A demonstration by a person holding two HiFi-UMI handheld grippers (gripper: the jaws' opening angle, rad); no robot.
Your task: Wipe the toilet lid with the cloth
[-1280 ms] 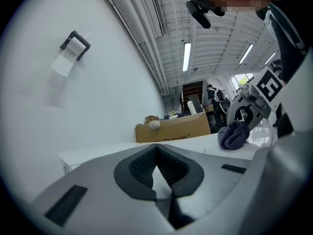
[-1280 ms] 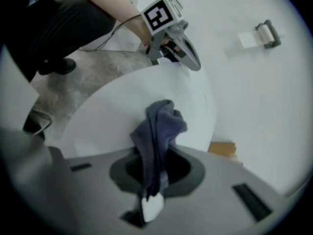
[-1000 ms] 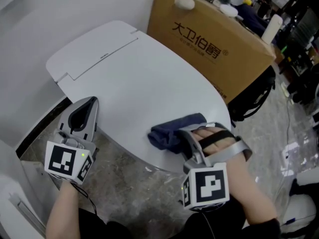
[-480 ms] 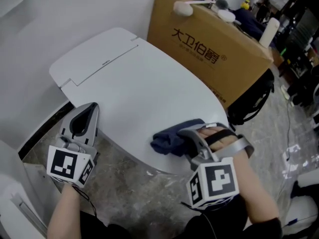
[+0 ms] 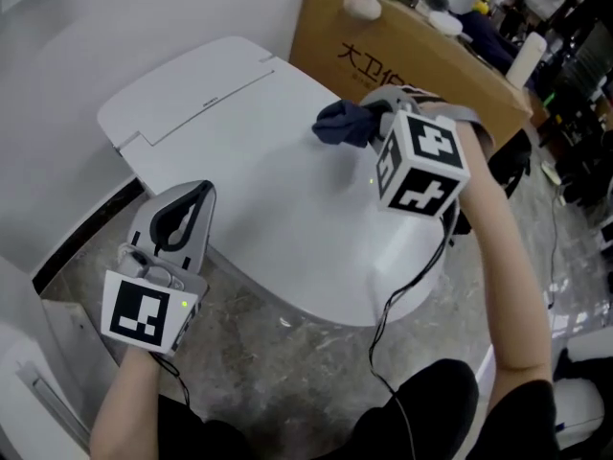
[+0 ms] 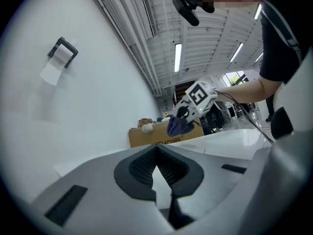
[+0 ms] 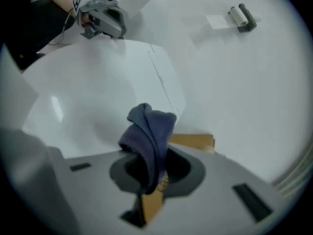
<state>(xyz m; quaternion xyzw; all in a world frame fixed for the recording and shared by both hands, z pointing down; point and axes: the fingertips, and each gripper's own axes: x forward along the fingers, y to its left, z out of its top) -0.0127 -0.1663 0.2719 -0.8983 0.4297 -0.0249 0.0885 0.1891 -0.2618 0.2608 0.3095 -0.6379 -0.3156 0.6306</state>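
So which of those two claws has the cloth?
The right gripper: its jaws pinch the blue cloth. The left gripper holds nothing, jaws closed.

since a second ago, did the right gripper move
Yes, right gripper, shut on the blue cloth, went from the near edge of the toilet lid to its far side, toward the cardboard box.

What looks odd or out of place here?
Nothing spilled or broken. Only the dark blue cloth stands out: it is a crumpled wad pinched in the right tongs, apparently held clear of the toilet lid, not flat on it.
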